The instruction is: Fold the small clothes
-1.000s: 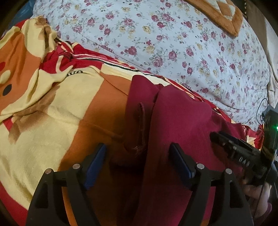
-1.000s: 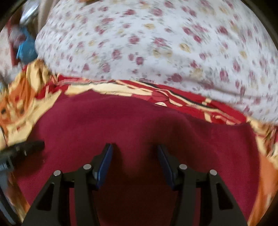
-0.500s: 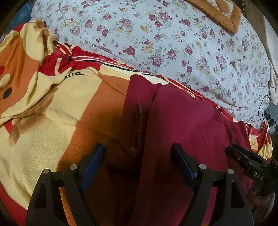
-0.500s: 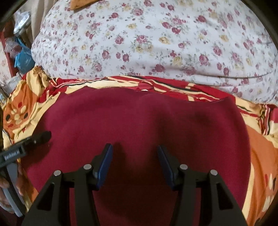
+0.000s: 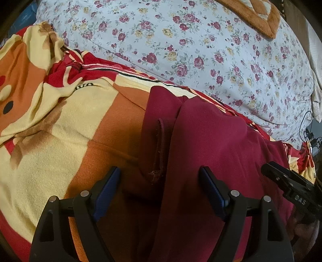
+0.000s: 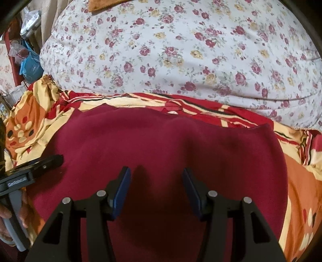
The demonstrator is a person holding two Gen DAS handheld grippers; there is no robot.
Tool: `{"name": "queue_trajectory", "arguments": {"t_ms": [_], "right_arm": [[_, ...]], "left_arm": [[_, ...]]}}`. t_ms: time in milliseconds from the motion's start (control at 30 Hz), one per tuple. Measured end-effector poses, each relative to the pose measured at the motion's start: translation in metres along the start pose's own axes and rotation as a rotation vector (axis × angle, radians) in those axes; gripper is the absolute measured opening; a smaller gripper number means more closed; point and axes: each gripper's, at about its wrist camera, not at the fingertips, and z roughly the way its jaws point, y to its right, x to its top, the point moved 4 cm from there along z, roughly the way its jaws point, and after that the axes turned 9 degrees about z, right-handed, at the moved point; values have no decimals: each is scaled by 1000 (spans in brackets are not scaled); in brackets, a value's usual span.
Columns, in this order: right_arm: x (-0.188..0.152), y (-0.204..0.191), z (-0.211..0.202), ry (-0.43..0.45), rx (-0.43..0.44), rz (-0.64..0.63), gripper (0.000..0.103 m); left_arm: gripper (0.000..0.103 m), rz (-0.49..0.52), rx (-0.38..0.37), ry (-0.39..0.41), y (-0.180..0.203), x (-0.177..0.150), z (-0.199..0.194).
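A dark red garment (image 5: 211, 145) lies spread on an orange, yellow and red blanket (image 5: 60, 125); its left side is folded over, with a seam (image 5: 161, 141) showing. My left gripper (image 5: 160, 175) is open and empty, low over that left edge. My right gripper (image 6: 156, 177) is open and empty over the middle of the garment (image 6: 161, 141). Each gripper shows in the other's view: the right one at the right edge (image 5: 289, 185), the left one at the left edge (image 6: 30, 171).
A large floral quilt (image 5: 201, 50) rises behind the garment and also fills the back of the right wrist view (image 6: 181, 50). An orange cushion (image 5: 259, 18) lies on it. Bags and clutter (image 6: 28, 60) stand far left. A cable (image 5: 306, 129) hangs at the right.
My right gripper has drawn back and lifted a little, so more of the garment and blanket shows. My left gripper has stayed nearly still. Both jaws have stayed open.
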Motion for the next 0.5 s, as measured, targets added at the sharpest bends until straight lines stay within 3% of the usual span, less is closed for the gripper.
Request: {"name": "queue_trajectory", "arguments": {"t_ms": [100, 200, 333, 400, 500], "right_arm": [[5, 8, 8, 7, 9, 25, 56], [3, 11, 15, 8, 13, 40, 56], [3, 8, 14, 17, -2, 16, 56], [3, 7, 12, 17, 14, 31, 56], [4, 10, 10, 14, 71, 77, 56]], "left_arm": [[71, -2, -23, -5, 1, 0, 1], [61, 7, -43, -5, 4, 0, 0], [32, -37, -112, -4, 1, 3, -4], [27, -56, -150, -2, 0, 4, -6], [25, -34, -148, 19, 5, 6, -11]]}}
